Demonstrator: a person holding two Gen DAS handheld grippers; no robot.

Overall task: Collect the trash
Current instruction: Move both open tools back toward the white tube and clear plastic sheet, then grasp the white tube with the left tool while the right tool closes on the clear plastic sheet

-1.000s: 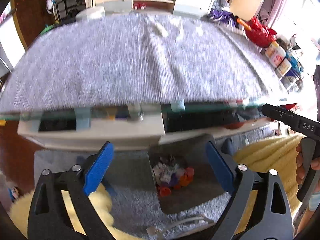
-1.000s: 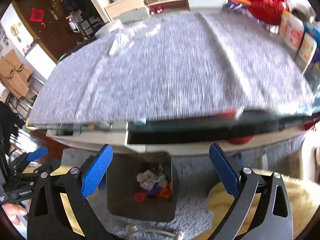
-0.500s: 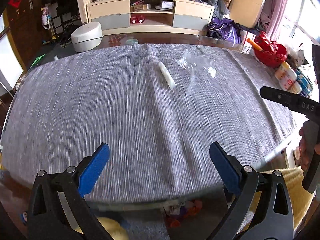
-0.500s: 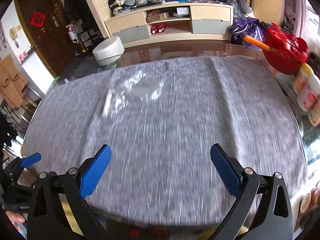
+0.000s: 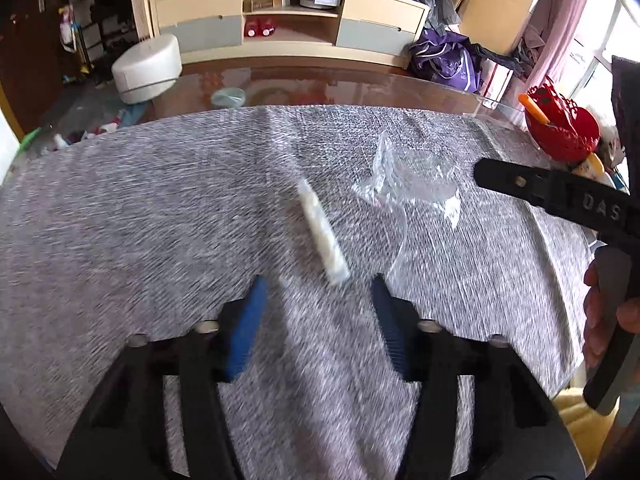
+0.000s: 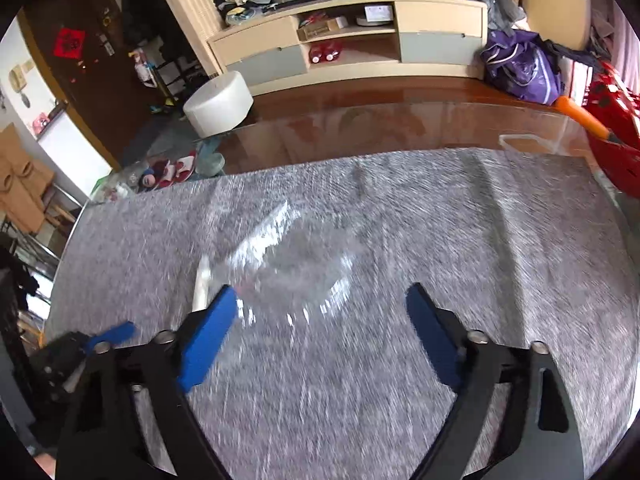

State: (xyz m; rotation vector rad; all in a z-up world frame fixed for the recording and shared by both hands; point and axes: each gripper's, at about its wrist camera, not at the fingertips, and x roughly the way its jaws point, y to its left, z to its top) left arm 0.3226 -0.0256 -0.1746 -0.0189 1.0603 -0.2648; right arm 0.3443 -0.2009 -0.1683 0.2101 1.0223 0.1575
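A white paper stick wrapper (image 5: 322,234) lies on the grey tablecloth (image 5: 140,220), just beyond my left gripper (image 5: 318,300), which is open and empty. A crumpled clear plastic wrapper (image 5: 404,184) lies to its right. In the right wrist view the clear plastic (image 6: 288,264) sits just ahead of my open, empty right gripper (image 6: 324,308), with the white wrapper (image 6: 202,284) by the left fingertip. The right gripper's body (image 5: 560,200) shows at the right of the left wrist view.
A red basket (image 5: 564,132) with an orange handle stands at the table's right edge. A white round stool (image 5: 146,68) and a TV cabinet (image 5: 288,24) are beyond the table. Bare glass tabletop (image 6: 400,120) lies past the cloth.
Both grippers rose from below the table edge, over the trash bin on the floor, and moved forward over the cloth toward the two wrappers. Both stay open; the left jaws look narrower.
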